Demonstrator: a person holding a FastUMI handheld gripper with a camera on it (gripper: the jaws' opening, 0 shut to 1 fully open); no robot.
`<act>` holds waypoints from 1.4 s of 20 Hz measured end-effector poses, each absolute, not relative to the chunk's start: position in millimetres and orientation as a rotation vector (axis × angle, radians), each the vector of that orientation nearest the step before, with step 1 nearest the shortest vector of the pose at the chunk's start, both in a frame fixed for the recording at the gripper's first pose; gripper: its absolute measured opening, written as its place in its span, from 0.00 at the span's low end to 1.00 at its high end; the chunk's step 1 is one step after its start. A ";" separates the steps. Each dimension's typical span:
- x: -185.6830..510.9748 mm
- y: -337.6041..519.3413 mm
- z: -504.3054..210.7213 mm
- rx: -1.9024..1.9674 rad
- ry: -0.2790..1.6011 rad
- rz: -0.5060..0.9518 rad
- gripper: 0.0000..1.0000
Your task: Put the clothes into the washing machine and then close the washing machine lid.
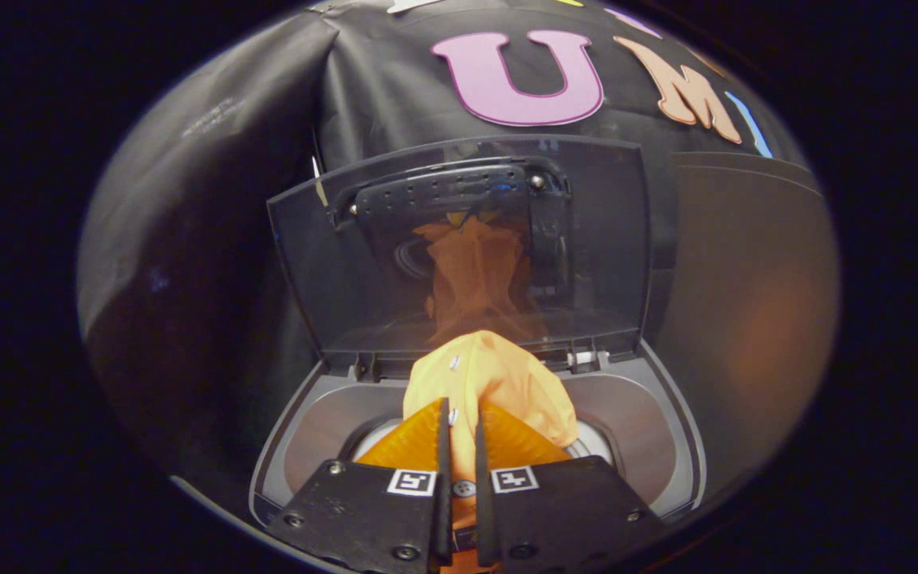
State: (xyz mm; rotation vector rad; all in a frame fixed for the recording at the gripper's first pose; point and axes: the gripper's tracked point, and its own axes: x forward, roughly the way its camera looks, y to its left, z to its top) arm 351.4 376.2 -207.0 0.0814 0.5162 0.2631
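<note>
An orange garment (495, 375) with small white snaps hangs pinched between my two fingers, bunched up just ahead of them. My gripper (461, 414) is shut on the cloth, its fingers nearly together with fabric between them. It hovers above the round drum opening (371, 434) of the grey top-loading washing machine (650, 422). The dark see-through lid (459, 247) stands upright behind the garment, hinged at the machine's back edge, and mirrors the orange cloth. The drum's inside is hidden by my fingers and the garment.
The black cloth wall of the booth rises close behind and to the left of the machine. A brownish panel (746, 279) stands to the right of the raised lid. The machine's grey top rim (276, 470) curves around the opening below me.
</note>
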 end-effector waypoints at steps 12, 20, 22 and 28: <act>348.2 372.5 -212.6 0.063 0.527 0.234 0.57; 343.9 367.8 -171.5 -0.015 0.457 0.240 0.99; 345.3 367.0 -144.9 -0.041 0.389 0.249 0.99; 357.3 374.8 -57.3 -0.070 0.213 0.305 0.98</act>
